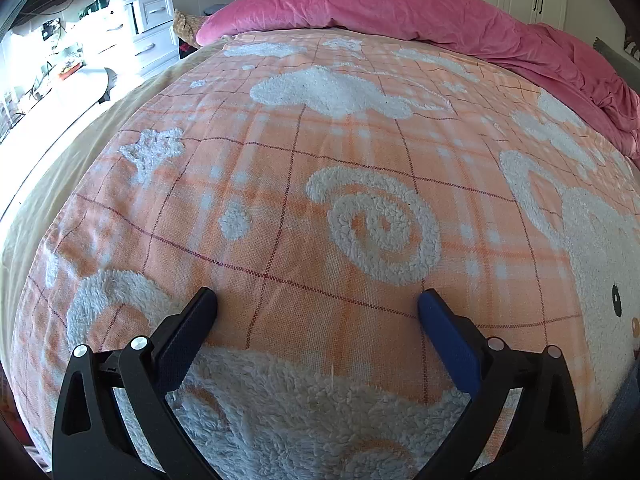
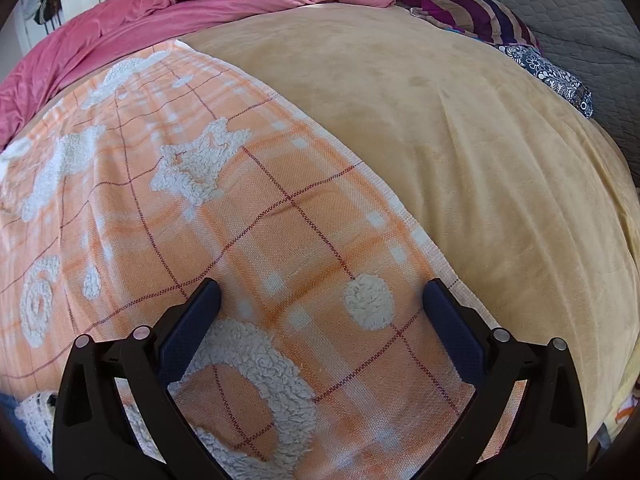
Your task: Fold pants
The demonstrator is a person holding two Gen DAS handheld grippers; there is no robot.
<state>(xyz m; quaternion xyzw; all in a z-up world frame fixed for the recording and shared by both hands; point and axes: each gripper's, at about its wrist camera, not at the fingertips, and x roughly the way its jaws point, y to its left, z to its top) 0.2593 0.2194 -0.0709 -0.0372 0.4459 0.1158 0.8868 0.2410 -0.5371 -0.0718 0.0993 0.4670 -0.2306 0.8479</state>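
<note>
No pants show clearly in either view. A sliver of dark blue-grey fabric (image 1: 618,412) lies at the lower right edge of the left wrist view, and a bit of blue (image 2: 8,404) at the lower left edge of the right wrist view; I cannot tell what they are. My left gripper (image 1: 318,304) is open and empty, low over an orange plaid blanket (image 1: 280,200) with white fleecy shapes. My right gripper (image 2: 322,294) is open and empty over the same blanket (image 2: 240,220), near its right edge.
The blanket lies on a tan bed cover (image 2: 460,140). A pink duvet (image 1: 400,8) is bunched along the far side. A striped pillow (image 2: 468,4) and a floral cloth (image 2: 552,76) lie at the far right. White drawers (image 1: 148,36) and a desk (image 1: 60,84) stand beyond the bed's left side.
</note>
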